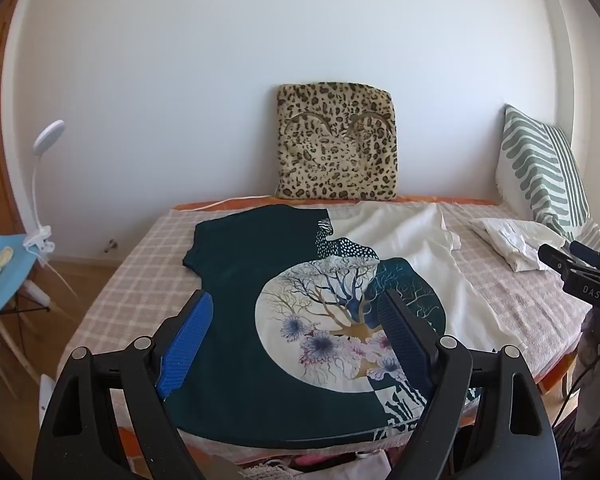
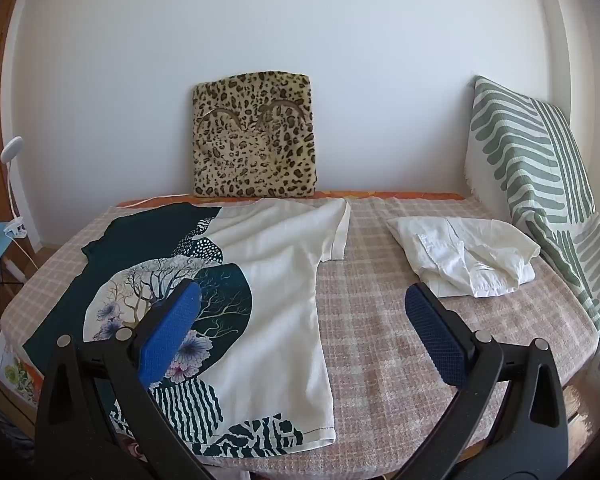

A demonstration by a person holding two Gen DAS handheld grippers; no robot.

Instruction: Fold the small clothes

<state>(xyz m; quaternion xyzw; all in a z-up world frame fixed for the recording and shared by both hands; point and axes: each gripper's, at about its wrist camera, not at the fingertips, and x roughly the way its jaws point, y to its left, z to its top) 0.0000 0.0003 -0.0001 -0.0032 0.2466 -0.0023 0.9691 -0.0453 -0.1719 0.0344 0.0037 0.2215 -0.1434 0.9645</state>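
A T-shirt (image 1: 236, 280), dark green on the left and cream on the right with a tree and flower print, lies spread flat on the checked bed cover (image 1: 132, 280). It also shows in the right wrist view (image 2: 276, 264). My left gripper (image 1: 296, 312) is open and empty, held above the shirt's lower half. My right gripper (image 2: 304, 304) is open and empty, above the shirt's right edge near the front of the bed. It also shows at the right edge of the left wrist view (image 1: 572, 264).
A folded white garment (image 2: 464, 256) lies on the cover (image 2: 380, 320) at the right. A leopard cushion (image 2: 256, 136) leans on the back wall. A green striped pillow (image 2: 540, 168) stands at the right. A clip lamp (image 1: 40, 184) and blue chair (image 1: 0, 276) are at the left.
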